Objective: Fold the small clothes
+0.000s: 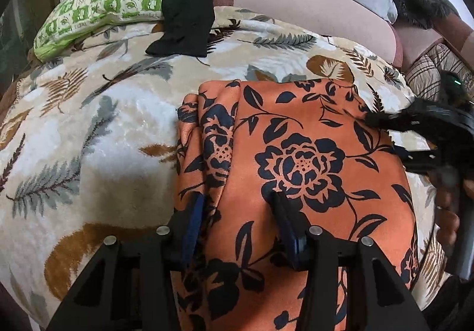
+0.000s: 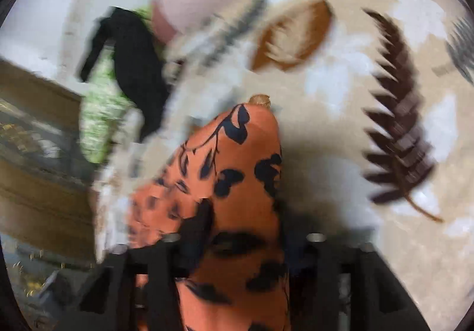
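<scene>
The orange cloth (image 1: pixel 296 159) lies on the blanket (image 1: pixel 89 129), partly folded, its long axis running away from my left claw (image 1: pixel 237 212) toward the pink cushion (image 1: pixel 311 8). My left claw sits over the cloth's near end, spread, one finger (image 1: pixel 194 221) near the bunched left edge and the other (image 1: pixel 286 221) on the flat panel, cloth between them but not pinched. My right claw (image 1: pixel 382 120) reaches in at the cloth's right edge. In its own blurred view the right claw (image 2: pixel 246 230) has cloth (image 2: pixel 234 171) bunched between its fingers, but I cannot tell whether it is clamped.

The left claw is nearer the cloth's near edge, so I judge the next fold would go along the long axis, near edge carried toward the far one.

Left of the cloth the blanket lies bare; beyond its far edge there is a strip of blanket before the cushion. The black garment (image 1: pixel 183 5) and green pillow (image 1: pixel 112 2) lie well apart from the cloth, far left.
</scene>
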`<state>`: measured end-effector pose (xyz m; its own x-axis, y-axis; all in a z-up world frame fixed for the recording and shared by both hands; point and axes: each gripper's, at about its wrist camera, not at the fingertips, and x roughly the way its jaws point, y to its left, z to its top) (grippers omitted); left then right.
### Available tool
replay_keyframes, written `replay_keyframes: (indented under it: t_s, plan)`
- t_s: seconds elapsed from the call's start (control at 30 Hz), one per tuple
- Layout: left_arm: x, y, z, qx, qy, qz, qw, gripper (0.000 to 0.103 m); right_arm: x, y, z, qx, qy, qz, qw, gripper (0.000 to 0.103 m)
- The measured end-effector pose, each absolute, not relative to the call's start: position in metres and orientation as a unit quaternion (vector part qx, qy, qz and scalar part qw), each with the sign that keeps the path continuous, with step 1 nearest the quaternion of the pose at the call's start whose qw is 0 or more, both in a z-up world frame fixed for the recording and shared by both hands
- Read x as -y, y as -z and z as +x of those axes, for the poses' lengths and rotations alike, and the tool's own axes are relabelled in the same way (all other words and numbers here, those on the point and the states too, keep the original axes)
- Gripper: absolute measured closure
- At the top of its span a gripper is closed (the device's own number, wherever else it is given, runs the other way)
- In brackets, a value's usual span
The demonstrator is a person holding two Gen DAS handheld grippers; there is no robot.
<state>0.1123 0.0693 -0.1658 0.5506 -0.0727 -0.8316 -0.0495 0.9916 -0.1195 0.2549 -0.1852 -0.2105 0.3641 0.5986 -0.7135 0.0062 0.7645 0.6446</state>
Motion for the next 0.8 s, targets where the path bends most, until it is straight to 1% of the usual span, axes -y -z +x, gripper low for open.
replay_keyframes:
  t_s: [0.03, 0.07, 0.13, 0.23, 0.33, 0.37, 0.43, 0.47, 0.53, 0.57, 0.63, 0.67, 0.7, 0.73, 0.77, 0.8]
  plan:
    - [-0.07, 0.164, 0.11, -0.473, 0.006, -0.067, 0.879, 0.052, 0.19, 0.207, 0.248, -0.52, -0.2, 0.299, 0.775, 0.032]
    - [-0.071, 0.162, 0.107, -0.471, 0.004, -0.069, 0.879, 0.052, 0.198, 0.2, 0.234, -0.508, -0.207, 0.304, 0.779, 0.028]
    - [-0.073, 0.154, 0.097, -0.459, 0.006, -0.074, 0.885, 0.052, 0.208, 0.198, 0.211, -0.505, -0.202, 0.312, 0.779, 0.025]
    - [-0.076, 0.148, 0.081, -0.448, 0.008, -0.077, 0.891, 0.052, 0.215, 0.21, 0.177, -0.525, -0.217, 0.329, 0.754, 0.024]
    - [-0.076, 0.163, 0.077, -0.468, 0.001, -0.074, 0.881, 0.052, 0.213, 0.228, 0.148, -0.541, -0.232, 0.352, 0.728, 0.024]
    - [-0.076, 0.169, 0.077, -0.471, -0.002, -0.069, 0.879, 0.051, 0.206, 0.234, 0.142, -0.546, -0.251, 0.35, 0.719, 0.028]
    - [-0.073, 0.171, 0.076, -0.464, -0.007, -0.047, 0.885, 0.049, 0.188, 0.229, 0.136, -0.55, -0.247, 0.308, 0.736, 0.048]
    - [-0.073, 0.17, 0.076, -0.464, -0.007, -0.048, 0.884, 0.049, 0.178, 0.212, 0.131, -0.538, -0.246, 0.271, 0.76, 0.06]
    - [-0.075, 0.171, 0.077, -0.466, -0.009, -0.055, 0.883, 0.05, 0.168, 0.188, 0.121, -0.518, -0.235, 0.214, 0.794, 0.063]
    - [-0.075, 0.172, 0.077, -0.467, -0.009, -0.056, 0.882, 0.049, 0.157, 0.18, 0.115, -0.51, -0.229, 0.167, 0.812, 0.063]
    - [-0.074, 0.171, 0.075, -0.466, -0.005, -0.056, 0.883, 0.048, 0.149, 0.195, 0.116, -0.523, -0.206, 0.117, 0.819, 0.063]
    - [-0.073, 0.169, 0.073, -0.465, -0.005, -0.051, 0.884, 0.048, 0.153, 0.213, 0.119, -0.54, -0.194, 0.129, 0.809, 0.056]
    - [-0.074, 0.166, 0.068, -0.464, -0.005, -0.051, 0.884, 0.048, 0.157, 0.217, 0.12, -0.54, -0.197, 0.151, 0.805, 0.054]
    - [-0.076, 0.163, 0.066, -0.462, -0.003, -0.058, 0.885, 0.048, 0.165, 0.214, 0.12, -0.534, -0.208, 0.187, 0.798, 0.047]
    - [-0.079, 0.16, 0.062, -0.46, -0.001, -0.072, 0.885, 0.048, 0.168, 0.21, 0.119, -0.535, -0.21, 0.195, 0.795, 0.033]
    - [-0.082, 0.157, 0.058, -0.456, 0.002, -0.084, 0.886, 0.048, 0.17, 0.205, 0.119, -0.532, -0.211, 0.193, 0.797, 0.03]
